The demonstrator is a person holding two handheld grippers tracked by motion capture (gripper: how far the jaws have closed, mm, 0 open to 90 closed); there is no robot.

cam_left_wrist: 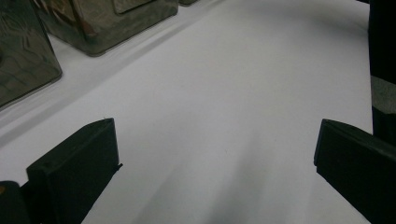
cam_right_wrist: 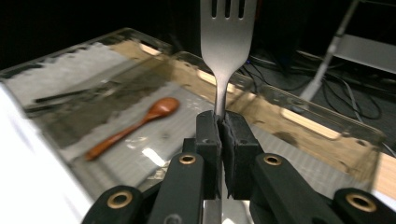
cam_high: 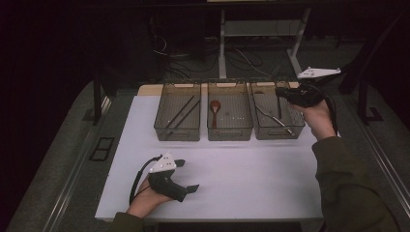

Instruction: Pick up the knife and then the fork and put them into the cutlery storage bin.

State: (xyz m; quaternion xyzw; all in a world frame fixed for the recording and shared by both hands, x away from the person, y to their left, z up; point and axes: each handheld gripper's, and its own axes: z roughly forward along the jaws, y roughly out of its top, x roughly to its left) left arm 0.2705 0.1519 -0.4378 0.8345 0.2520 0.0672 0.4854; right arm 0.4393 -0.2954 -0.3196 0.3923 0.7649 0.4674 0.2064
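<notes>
My right gripper point(cam_high: 279, 93) hangs over the right-hand clear bin point(cam_high: 279, 133) at the back of the table. In the right gripper view its jaws are shut point(cam_right_wrist: 223, 122) on the neck of a metal fork point(cam_right_wrist: 227, 32), tines pointing away from the camera. Below it, a wooden spoon point(cam_right_wrist: 135, 122) lies in the middle bin point(cam_high: 230, 132). The left gripper point(cam_high: 187, 175) rests low at the table's front left. Its jaws stand wide open point(cam_left_wrist: 215, 154) with only bare white surface between them.
The left bin point(cam_high: 177, 131) holds dark chopsticks point(cam_high: 180, 112). More metal cutlery point(cam_high: 274, 118) lies in the right bin. The white mat point(cam_high: 241, 169) stretches between the bins and the front edge. Table legs and cables stand beyond the back edge.
</notes>
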